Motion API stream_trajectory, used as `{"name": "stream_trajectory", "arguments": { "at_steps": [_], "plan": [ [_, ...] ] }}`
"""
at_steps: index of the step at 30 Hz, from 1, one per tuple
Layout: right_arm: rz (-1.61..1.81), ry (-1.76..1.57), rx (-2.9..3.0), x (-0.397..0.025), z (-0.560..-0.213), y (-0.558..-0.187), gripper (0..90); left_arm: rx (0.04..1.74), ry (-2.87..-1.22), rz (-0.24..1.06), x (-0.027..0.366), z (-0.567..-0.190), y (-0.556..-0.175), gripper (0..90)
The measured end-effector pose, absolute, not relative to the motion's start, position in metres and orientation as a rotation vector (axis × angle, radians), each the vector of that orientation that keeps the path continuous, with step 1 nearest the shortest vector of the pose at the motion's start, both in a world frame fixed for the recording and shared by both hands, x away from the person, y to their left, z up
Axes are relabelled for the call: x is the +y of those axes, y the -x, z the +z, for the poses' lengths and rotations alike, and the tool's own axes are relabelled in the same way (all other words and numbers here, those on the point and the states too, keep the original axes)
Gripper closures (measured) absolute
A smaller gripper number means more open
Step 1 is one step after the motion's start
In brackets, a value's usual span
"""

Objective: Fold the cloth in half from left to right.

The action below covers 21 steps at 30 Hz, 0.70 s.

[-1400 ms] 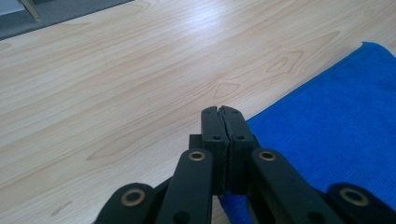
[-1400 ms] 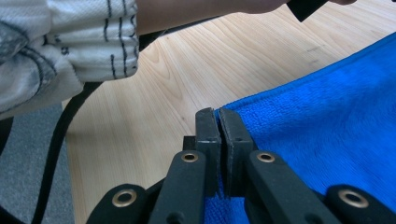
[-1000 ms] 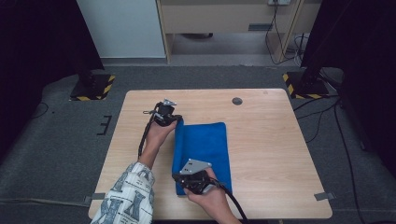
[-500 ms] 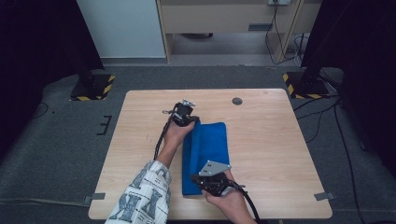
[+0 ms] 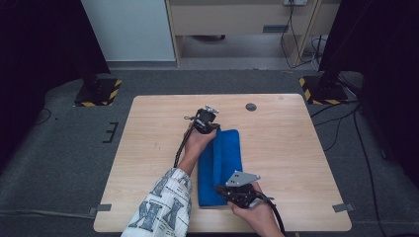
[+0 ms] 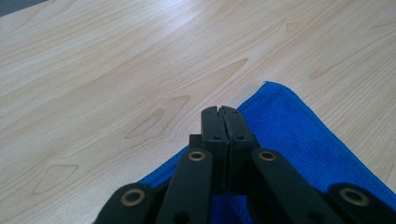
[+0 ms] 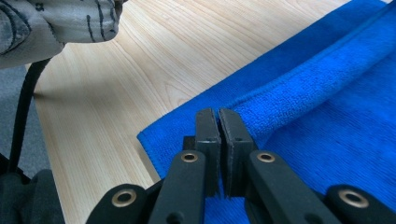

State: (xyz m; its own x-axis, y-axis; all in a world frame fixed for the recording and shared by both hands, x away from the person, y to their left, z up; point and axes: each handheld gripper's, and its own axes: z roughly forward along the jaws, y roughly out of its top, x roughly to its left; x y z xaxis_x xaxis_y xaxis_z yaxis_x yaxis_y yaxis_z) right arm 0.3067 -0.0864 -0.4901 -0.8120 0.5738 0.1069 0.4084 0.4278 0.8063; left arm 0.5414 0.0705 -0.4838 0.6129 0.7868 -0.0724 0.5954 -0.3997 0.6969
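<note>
Overhead, I saw the blue cloth [image 5: 221, 168] lying part-folded mid-table [image 5: 306, 163], my left gripper [image 5: 206, 120] at its far corner and my right gripper [image 5: 240, 190] at its near edge. Along the left gripper [image 6: 219, 112], my jaws were pressed together on the cloth's [image 6: 289, 130] corner. Along the right gripper [image 7: 218, 114], they were likewise clamped on the cloth's [image 7: 327, 93] lifted fold, a patterned sleeve [image 7: 70, 18] beyond.

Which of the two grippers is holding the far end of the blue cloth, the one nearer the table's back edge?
The left gripper, at the blue cloth's far end; the right gripper grips the near end.
</note>
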Motion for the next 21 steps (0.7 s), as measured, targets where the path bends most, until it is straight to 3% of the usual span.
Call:
{"name": "stream_trajectory", "arguments": {
  "at_steps": [21],
  "plan": [
    [1.3, -0.911, 2.489, -0.112, -0.493, -0.306, 87.2, 1.083, -2.099, 0.335, 0.046, -0.491, -0.543, 88.8]
  ]
}}
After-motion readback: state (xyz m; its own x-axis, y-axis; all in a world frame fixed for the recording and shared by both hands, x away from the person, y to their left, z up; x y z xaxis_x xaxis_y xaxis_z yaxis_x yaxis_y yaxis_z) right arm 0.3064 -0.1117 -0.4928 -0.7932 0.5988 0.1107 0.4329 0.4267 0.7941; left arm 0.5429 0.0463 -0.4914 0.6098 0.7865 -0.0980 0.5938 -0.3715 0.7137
